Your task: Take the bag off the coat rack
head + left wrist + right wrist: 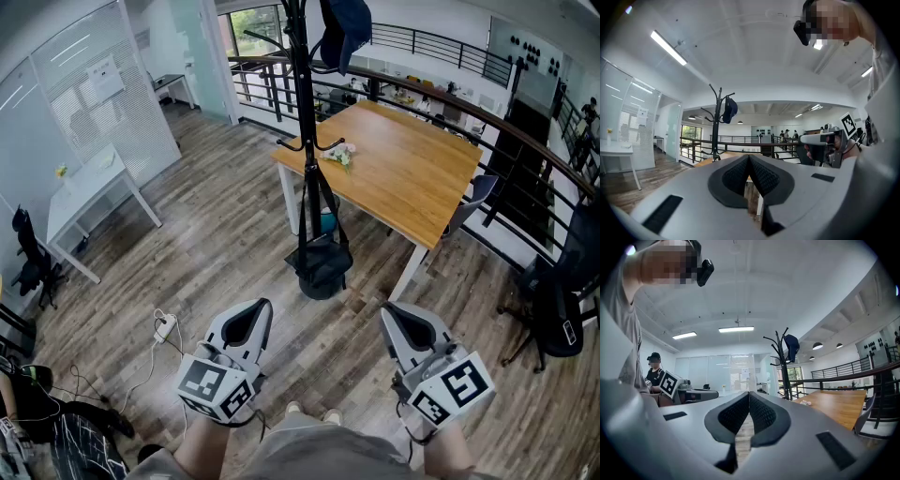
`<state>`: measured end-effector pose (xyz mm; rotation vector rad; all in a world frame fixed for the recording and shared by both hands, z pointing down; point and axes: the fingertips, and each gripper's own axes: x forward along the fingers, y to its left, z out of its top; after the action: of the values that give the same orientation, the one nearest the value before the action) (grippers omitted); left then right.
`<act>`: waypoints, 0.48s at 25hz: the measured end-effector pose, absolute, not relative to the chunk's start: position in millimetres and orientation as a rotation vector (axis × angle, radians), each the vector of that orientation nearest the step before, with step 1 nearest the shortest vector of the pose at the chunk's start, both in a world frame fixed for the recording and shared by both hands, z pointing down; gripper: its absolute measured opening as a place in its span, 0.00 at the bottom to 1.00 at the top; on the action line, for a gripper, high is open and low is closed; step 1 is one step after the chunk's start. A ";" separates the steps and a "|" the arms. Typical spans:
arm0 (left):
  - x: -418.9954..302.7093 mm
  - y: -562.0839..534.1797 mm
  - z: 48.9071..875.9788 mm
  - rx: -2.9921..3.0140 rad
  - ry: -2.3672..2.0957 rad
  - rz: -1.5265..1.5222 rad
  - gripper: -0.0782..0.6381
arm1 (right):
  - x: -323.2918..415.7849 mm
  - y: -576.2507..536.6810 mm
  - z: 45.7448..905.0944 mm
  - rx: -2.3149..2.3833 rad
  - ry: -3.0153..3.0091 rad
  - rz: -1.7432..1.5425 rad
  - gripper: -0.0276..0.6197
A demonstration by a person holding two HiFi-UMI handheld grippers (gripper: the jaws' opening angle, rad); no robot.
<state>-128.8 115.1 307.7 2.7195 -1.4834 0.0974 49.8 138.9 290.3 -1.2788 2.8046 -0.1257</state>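
**Item: bag (322, 264), black, soft-sided.**
Location: it is hanging low on the coat rack (302, 84), near the pole's foot and just beside the corner of the wooden table (412, 169). Its long straps (314, 187) are running up to the lower hooks (309, 145).

Handling, by judgement: the body is sagging and rounded, so it is probably limp cloth carrying some weight. It is likely to swing and fold when lifted, and it is not looking fragile or slippery.

Where to take hold: the straps close under the hooks are looking like the best place, since lifting there frees the loops. Gripping the body would only be bunching the cloth.

Also on the rack: a dark blue garment (342, 28) is hanging from the top.

**Tools:** the left gripper (749, 159) and the right gripper (749, 397) are both sitting with jaws pressed together and nothing between them. They are hovering low by the person's body, well apart from the bag.
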 end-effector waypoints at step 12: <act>-121.3 118.8 310.3 2.720 -1.465 0.115 0.13 | 55.6 139.4 288.4 -1.269 2.754 -0.168 0.09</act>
<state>-121.3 118.8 310.3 2.7195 -1.4646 0.1153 55.6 139.4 288.4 -1.2695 2.7537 -0.1677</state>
